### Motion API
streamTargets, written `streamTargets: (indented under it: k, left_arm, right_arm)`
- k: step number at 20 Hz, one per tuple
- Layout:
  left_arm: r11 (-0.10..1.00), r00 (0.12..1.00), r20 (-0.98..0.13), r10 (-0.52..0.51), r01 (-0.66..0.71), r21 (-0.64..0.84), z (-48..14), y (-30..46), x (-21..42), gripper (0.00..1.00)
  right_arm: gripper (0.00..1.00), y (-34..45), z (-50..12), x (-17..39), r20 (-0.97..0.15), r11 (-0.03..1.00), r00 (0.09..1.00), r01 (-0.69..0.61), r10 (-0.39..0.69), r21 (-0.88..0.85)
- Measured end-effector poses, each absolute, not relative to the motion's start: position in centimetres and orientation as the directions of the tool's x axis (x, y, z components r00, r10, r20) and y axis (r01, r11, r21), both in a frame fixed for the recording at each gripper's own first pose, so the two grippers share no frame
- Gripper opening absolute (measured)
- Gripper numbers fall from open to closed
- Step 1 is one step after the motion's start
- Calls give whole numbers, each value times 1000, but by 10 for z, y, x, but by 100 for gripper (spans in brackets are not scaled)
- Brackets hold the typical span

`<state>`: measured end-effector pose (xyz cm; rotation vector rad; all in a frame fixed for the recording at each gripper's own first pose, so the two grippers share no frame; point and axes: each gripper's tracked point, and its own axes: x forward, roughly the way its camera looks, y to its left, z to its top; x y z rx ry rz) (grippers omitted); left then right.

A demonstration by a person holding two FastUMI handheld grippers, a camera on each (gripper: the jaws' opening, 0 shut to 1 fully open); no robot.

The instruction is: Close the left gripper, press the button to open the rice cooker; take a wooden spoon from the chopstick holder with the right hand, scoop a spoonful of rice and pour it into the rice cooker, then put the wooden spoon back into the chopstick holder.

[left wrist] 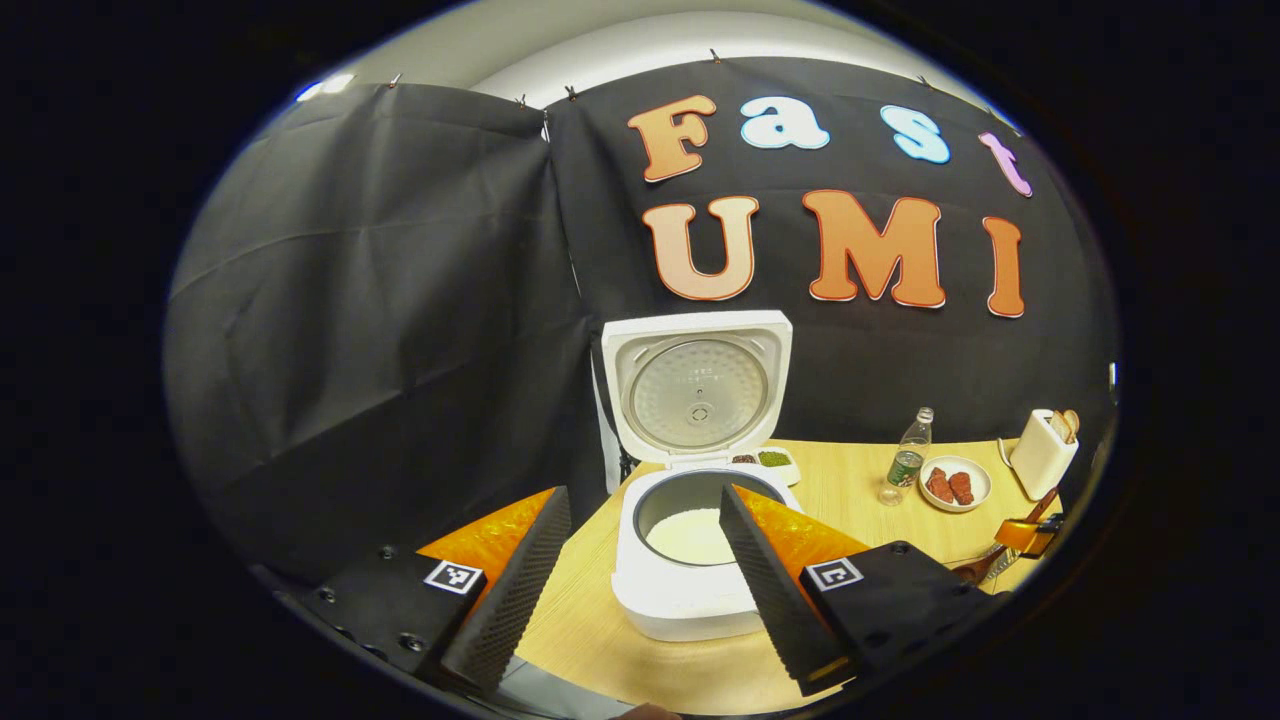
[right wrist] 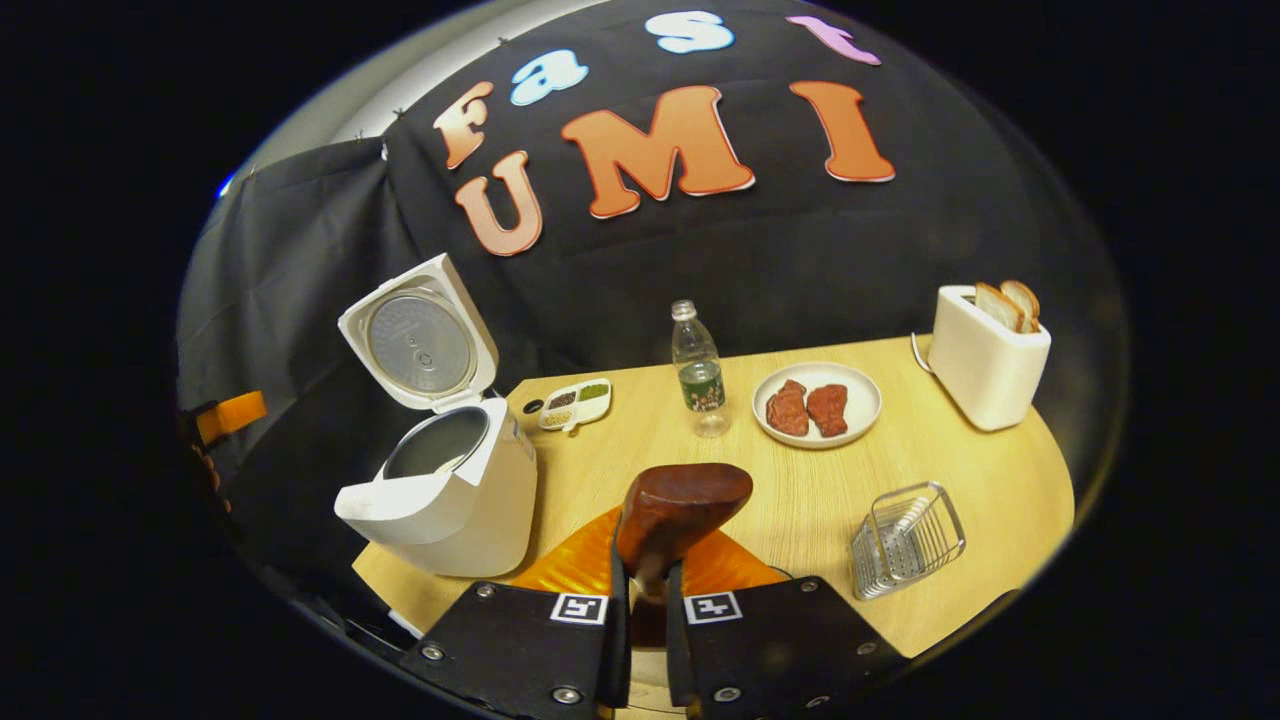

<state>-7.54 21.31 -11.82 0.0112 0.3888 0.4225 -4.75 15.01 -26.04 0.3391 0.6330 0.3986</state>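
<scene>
The white rice cooker stands on the wooden table with its lid raised upright; white rice lies in the inner pot. My left gripper hangs open just in front of the pot, its fingers spread wide with nothing between them. My right gripper is shut on the handle of a dark wooden spoon, whose bowl points forward over the table; no rice shows on it. The rice cooker stands to its left. The wire chopstick holder stands near the table's front right.
A water bottle, a white plate with two red meat pieces, a toaster with bread slices, and a small divided dish stand along the back of the table. The black cloth wall rises behind.
</scene>
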Motion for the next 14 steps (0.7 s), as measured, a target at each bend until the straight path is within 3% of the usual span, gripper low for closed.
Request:
streamTargets:
  k: [4, 14]
  left_arm:
    - [918, 842, -369, 393, -383, 105, -117, 202, -74, 100]
    - [926, 852, -365, 375, -362, 105, -114, 178, -59, 100]
  right_arm:
    - [16, 135, -277, -53, -529, 867, 726, -189, 439, 461]
    - [15, 61, -231, -16, -435, 797, 817, -47, 377, 602]
